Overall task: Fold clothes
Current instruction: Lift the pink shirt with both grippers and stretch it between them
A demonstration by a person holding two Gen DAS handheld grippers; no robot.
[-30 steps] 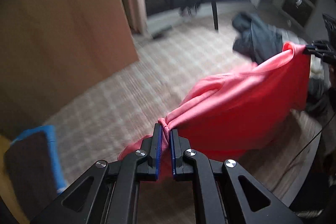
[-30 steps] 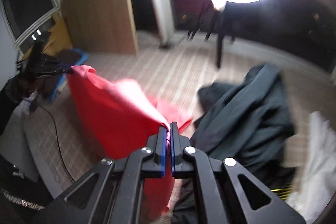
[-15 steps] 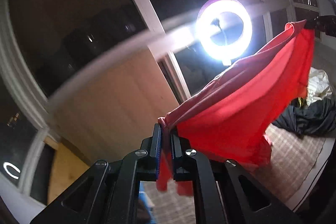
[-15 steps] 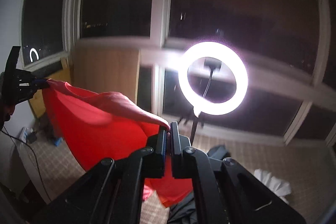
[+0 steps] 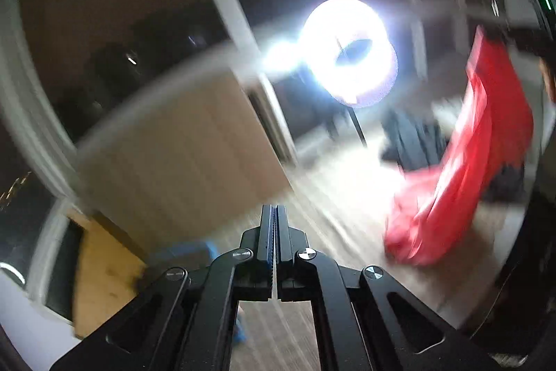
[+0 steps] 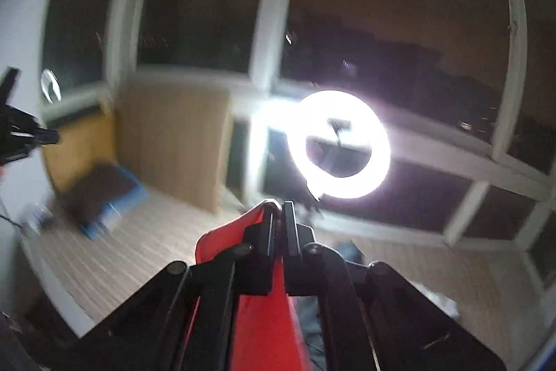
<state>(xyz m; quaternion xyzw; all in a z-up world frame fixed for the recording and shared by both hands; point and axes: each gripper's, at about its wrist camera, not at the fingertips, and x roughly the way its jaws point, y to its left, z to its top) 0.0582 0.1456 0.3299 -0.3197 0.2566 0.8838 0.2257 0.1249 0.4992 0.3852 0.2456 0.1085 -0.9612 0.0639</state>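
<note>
Change since half a second ago: the red garment (image 5: 465,162) is no longer pinched by the left gripper (image 5: 274,232); it was clamped there before and is now seen hanging well off to the right of that view.
Red garment, position: it is held up in the air by one upper corner, its lower part bunched near the checked floor (image 5: 330,197); it is blurred by motion.
Right gripper (image 6: 278,232): the jaws are closed tight on a fold of the red cloth, which passes between them and falls below.
Left gripper, jaws: they are pressed together with only a hairline gap, and nothing is held.
Step in hand: judged as a re-grip, the garment being hung from one corner so that another corner or edge can be found.
Next move calls for: the left jaws to be opened and a free edge of the swinging cloth to be caught, so that it can be spread flat; the blur suggests a miss is possible.
Left view only: the full hang of the garment and a dark pile of clothes (image 5: 413,141) behind it are shown.
Right view only: the grip itself is shown, and a blue-edged mat (image 6: 104,197) by the wooden panel (image 6: 173,145).
Both views: the ring light (image 6: 342,145) is seen against dark windows.
</note>
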